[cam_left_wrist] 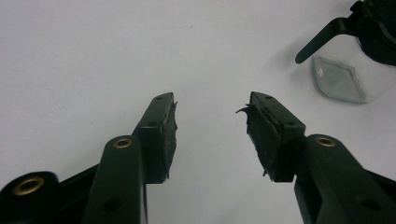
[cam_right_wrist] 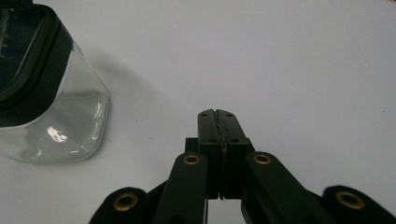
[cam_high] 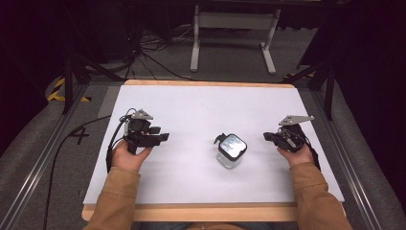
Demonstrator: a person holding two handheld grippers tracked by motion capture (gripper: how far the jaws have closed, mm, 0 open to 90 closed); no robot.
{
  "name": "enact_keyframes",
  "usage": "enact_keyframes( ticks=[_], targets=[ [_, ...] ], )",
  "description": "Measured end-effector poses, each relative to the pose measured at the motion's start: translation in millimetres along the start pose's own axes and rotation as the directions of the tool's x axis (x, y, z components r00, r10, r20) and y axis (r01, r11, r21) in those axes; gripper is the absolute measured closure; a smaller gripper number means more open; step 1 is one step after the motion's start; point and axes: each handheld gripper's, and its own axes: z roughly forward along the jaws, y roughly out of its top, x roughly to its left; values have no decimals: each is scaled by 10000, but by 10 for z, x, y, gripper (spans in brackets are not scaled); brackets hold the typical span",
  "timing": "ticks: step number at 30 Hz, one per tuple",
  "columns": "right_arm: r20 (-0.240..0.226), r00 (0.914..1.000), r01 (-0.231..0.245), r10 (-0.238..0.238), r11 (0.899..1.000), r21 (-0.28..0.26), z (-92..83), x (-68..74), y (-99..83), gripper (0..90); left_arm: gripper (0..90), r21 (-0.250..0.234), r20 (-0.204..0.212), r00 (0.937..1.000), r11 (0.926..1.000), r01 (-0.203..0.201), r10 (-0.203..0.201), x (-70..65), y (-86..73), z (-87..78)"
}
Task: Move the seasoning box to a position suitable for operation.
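A clear glass jar [cam_high: 230,154] with a black-rimmed lid [cam_high: 232,145] and a black latch lever [cam_high: 219,139] stands upright near the middle of the white table [cam_high: 191,110]. In the left gripper view the jar [cam_left_wrist: 348,77] sits at the upper right, its lever [cam_left_wrist: 322,39] pointing toward me. My left gripper [cam_high: 165,137] is held left of the jar, jaws apart with nothing between the worn pads [cam_left_wrist: 168,135]. My right gripper [cam_high: 267,136] is just right of the jar, jaws pressed together [cam_right_wrist: 217,116] and empty. The jar [cam_right_wrist: 51,93] appears at the left of the right gripper view.
The white sheet lies on a wooden board [cam_high: 191,213] whose edge shows at the front. Metal rails [cam_high: 43,158] run along both sides. Beyond the table's far edge stand a white frame's legs [cam_high: 195,43] and loose cables [cam_high: 153,52] on the floor.
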Motion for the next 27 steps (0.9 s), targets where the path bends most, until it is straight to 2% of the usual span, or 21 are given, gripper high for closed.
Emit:
enact_keyframes(
  ticks=[4,6,9,12,16,17,27],
  targets=[
    [-173,9998,56,-57,10000,-13,10,26,16,900,509,-89,67,10000,10000,-32,33,-14,9,-7],
    [-279,9994,194,-196,9998,-59,9,51,29,900,506,-261,258,9996,9996,70,-63,-25,12,-11],
    [-372,9991,172,-180,9996,-211,13,69,36,900,506,-333,222,9997,9994,-57,65,-43,16,-22],
    [-611,9981,96,-117,9994,-341,24,80,37,900,505,-429,356,9993,9990,-126,142,-48,26,-40],
    [-1036,9939,339,-389,9982,-497,69,162,59,900,497,-418,366,9988,9986,-315,330,-90,37,-48],
    [-1097,9928,423,-478,9978,-517,87,187,66,900,493,-492,387,9989,9985,-252,271,-102,34,-46],
    [-1662,9810,952,-999,9948,-361,256,327,77,900,472,-298,460,9979,9986,-445,458,-132,33,-8]
  ],
)
